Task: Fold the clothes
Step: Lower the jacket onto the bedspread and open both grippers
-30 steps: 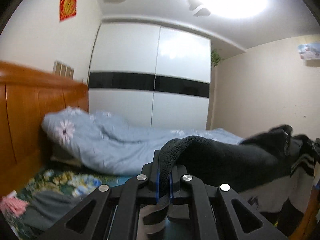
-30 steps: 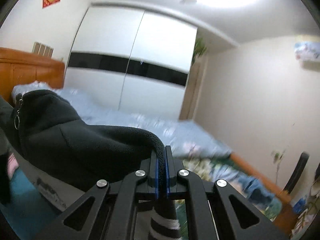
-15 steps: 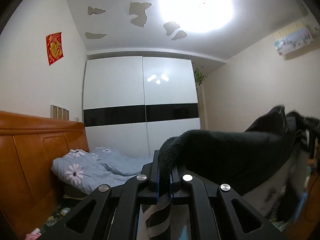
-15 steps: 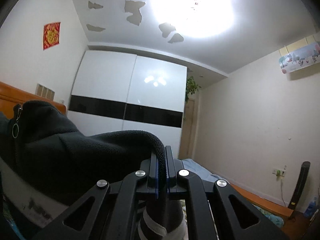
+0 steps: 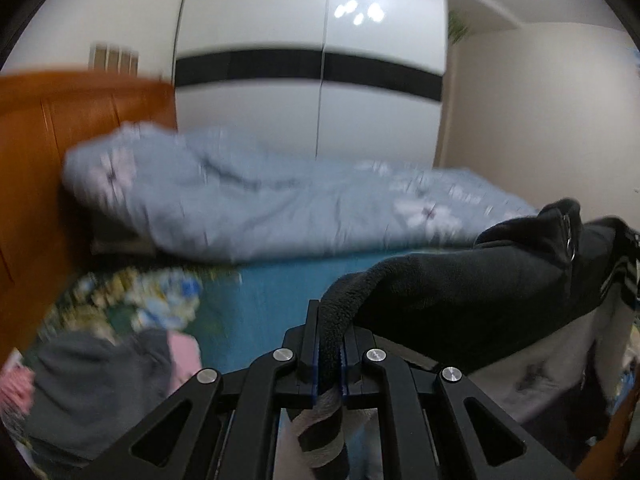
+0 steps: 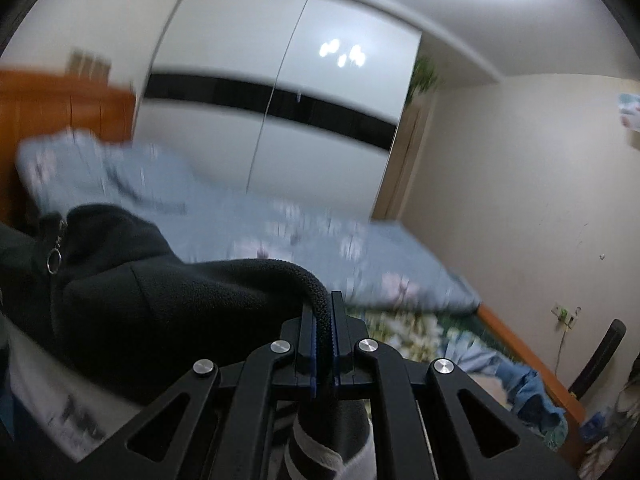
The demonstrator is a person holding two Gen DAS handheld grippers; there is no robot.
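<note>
A black fleece jacket (image 5: 480, 292) with a white lower part and a ring zip pull hangs stretched between my two grippers, above the bed. My left gripper (image 5: 329, 344) is shut on one edge of it; the cloth runs off to the right. My right gripper (image 6: 323, 340) is shut on the other edge of the jacket (image 6: 152, 292), which spreads to the left. A striped black and white cuff (image 6: 316, 452) hangs below the right gripper's fingers. Both views are blurred.
A light blue flowered quilt (image 5: 248, 204) lies across the bed by the wooden headboard (image 5: 44, 152). Grey and pink clothes (image 5: 100, 384) lie at the near left on a floral sheet. A white wardrobe (image 5: 312, 60) stands behind. Blue clothes (image 6: 524, 384) lie at the bed's right edge.
Both grippers have tipped down from the ceiling toward the bed, still holding the jacket. The quilt and bed surface are back in view.
</note>
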